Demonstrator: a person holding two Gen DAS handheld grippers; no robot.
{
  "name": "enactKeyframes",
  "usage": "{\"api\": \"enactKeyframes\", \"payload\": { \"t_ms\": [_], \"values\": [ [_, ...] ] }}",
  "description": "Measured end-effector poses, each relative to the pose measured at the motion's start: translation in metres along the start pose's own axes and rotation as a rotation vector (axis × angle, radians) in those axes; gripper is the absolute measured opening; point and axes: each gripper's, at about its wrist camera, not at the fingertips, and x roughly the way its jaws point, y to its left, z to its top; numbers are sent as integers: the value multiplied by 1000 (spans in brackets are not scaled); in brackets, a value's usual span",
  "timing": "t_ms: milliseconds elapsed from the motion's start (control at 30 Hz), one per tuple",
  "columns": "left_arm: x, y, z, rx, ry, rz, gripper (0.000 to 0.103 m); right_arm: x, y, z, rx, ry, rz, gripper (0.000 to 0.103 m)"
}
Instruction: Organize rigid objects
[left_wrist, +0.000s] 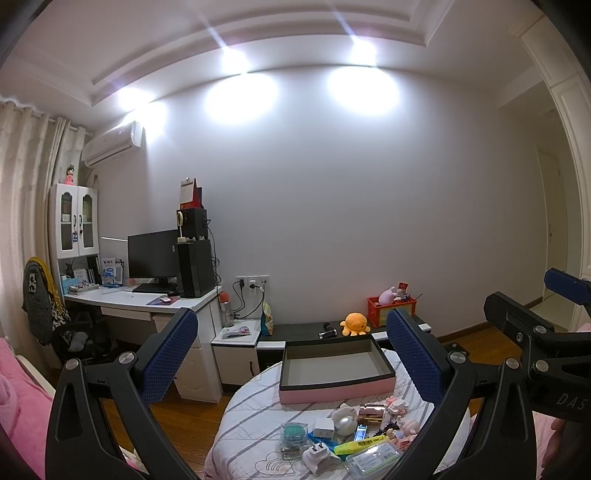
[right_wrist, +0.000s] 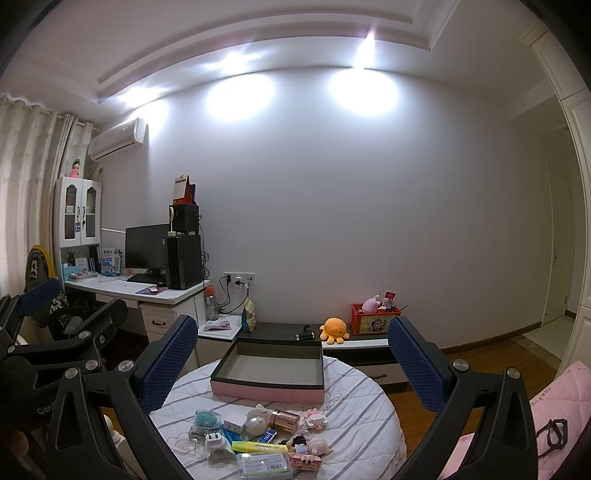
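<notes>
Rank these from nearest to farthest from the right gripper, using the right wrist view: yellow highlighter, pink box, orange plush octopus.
1. Yellow highlighter, on the round table just ahead of the right gripper, slightly left.
2. Pink box, open, at the table's far edge.
3. Orange plush octopus, on the low cabinet by the wall, right of centre.

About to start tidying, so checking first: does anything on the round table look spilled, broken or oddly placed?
Nothing looks spilled or broken. The small items lie in a loose heap in front of the empty pink box, none inside yet.

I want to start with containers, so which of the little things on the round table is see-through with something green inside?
The small clear jar at the pile's left edge: teal-green disc inside.
</notes>
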Motion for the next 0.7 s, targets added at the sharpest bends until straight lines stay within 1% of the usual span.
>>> {"api": "enactKeyframes", "payload": {
  "t_ms": [267,700],
  "values": [
    [1,0,-5,-3,2,-1,103,-1,0,0,0,-1,-2,103],
    [2,-1,-3,-1,5,-1,103,-2,1,-1,0,2,-2,103]
  ]
}}
